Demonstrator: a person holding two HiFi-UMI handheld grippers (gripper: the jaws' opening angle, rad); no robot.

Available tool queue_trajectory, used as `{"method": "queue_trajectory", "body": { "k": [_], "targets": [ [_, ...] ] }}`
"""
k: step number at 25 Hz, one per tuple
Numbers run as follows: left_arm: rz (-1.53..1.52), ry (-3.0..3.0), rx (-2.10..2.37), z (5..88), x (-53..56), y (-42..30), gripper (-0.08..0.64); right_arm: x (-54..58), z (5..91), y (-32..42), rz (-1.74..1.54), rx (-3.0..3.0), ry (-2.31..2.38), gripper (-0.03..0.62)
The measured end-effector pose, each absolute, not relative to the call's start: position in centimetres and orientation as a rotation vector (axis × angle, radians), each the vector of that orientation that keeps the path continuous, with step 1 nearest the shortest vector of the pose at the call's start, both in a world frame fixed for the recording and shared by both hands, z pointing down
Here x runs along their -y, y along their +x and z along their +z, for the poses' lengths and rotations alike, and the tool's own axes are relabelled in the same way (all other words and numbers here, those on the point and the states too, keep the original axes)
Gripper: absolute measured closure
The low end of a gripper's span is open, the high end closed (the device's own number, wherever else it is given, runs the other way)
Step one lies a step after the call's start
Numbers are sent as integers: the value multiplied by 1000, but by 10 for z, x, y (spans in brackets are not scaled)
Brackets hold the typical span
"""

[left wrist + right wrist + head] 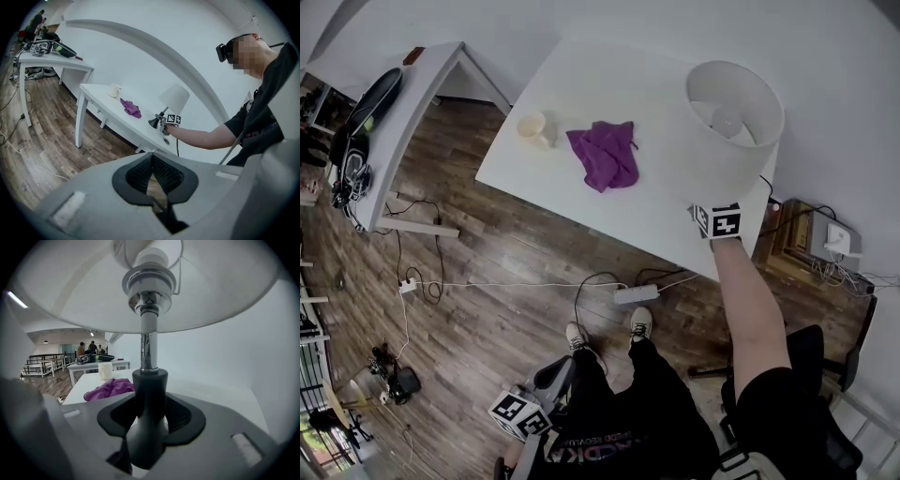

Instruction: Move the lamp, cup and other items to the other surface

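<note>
A white-shaded lamp (736, 103) stands at the right end of the white table (609, 75). My right gripper (149, 414) is shut on the lamp's black stem (149, 390), low under the shade; in the head view only its marker cube (715, 221) shows. A cream cup (533, 127) and a crumpled purple cloth (606, 153) lie further left on the table. My left gripper (522, 414) hangs low by the person's legs, away from the table, its jaws (151, 161) shut on nothing. From there the lamp (174, 97), the cup (114, 90) and the cloth (131, 107) show across the room.
A second white table (394, 103) with bags and gear stands at the left. A power strip (636, 293) and cables lie on the wooden floor under the table's near edge. A black office chair (811, 356) is at the right. People stand far off (91, 348).
</note>
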State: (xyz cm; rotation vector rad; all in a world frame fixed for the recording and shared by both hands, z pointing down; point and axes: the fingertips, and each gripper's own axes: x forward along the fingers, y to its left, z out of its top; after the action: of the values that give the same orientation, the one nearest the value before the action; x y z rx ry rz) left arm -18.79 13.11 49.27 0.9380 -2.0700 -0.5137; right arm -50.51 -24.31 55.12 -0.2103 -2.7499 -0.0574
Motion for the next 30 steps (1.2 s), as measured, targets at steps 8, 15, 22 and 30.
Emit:
{"method": "queue_trajectory", "body": {
  "k": [8, 15, 22, 30],
  "targets": [
    [-529, 922, 2059, 499, -131, -187, 557, 242, 551, -506, -49, 2761, -203, 445],
    [-527, 920, 2056, 499, -131, -185, 557, 246, 550, -503, -38, 2779, -145, 445],
    [-525, 915, 2054, 499, -131, -185, 557, 248, 548, -497, -22, 2794, -124, 445],
    [-514, 944, 2048, 496, -125, -186, 557, 254, 537, -486, -16, 2806, -109, 445]
  ]
}}
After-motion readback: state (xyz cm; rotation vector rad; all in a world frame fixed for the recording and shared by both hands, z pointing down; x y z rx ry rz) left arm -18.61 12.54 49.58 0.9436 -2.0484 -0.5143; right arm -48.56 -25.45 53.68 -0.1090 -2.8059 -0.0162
